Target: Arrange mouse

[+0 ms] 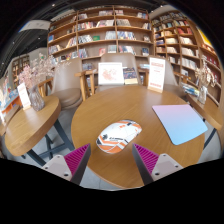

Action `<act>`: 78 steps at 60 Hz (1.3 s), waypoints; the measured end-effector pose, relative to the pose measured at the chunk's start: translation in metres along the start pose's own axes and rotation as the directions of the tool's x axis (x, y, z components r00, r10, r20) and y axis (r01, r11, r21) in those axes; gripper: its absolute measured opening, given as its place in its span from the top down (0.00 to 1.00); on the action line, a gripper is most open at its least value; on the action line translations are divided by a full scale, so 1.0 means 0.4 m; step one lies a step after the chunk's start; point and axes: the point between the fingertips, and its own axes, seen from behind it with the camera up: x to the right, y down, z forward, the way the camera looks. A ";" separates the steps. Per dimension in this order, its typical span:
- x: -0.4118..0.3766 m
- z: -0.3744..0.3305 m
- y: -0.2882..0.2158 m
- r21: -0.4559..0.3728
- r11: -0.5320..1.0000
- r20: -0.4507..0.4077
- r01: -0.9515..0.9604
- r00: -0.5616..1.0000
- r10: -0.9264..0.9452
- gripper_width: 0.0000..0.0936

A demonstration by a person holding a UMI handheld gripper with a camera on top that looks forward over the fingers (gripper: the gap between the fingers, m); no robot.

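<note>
White-and-orange computer mouse (118, 136) lies on round wooden desk (120, 105), beside light-blue rectangular mouse mat (181, 123). Gripper (112, 160) fingers apart, mouse just ahead.

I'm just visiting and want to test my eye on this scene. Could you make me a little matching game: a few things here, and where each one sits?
Things:
1. mouse
2. mouse pad
3. bookshelves
4. fingers

Places:
A. along the back wall
B. on the round table, right of the mouse
C. open, either side of the mouse, nearest the camera
D. on the round table, just ahead of the fingers

Pairs: 1-D, 2-B, 3-A, 4-C
</note>
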 end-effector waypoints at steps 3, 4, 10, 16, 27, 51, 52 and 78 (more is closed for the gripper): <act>0.006 0.012 -0.011 0.000 1.000 -0.004 -0.007 1.000 0.007 0.09; 0.008 0.016 -0.015 0.000 1.000 -0.006 -0.006 1.000 0.006 0.10; 0.011 0.043 -0.028 -0.014 1.000 -0.013 -0.004 1.000 0.004 0.09; 0.016 0.068 -0.043 -0.027 1.000 -0.021 -0.005 1.000 0.005 0.09; 0.006 0.125 -0.074 -0.043 0.999 -0.028 0.020 0.999 -0.021 0.09; -0.041 0.216 -0.129 -0.058 0.997 0.006 0.050 0.999 -0.050 0.11; -0.040 0.217 -0.130 -0.057 0.997 0.004 0.049 0.999 -0.049 0.11; 0.036 0.118 -0.272 0.013 0.997 0.043 0.073 0.996 -0.074 0.53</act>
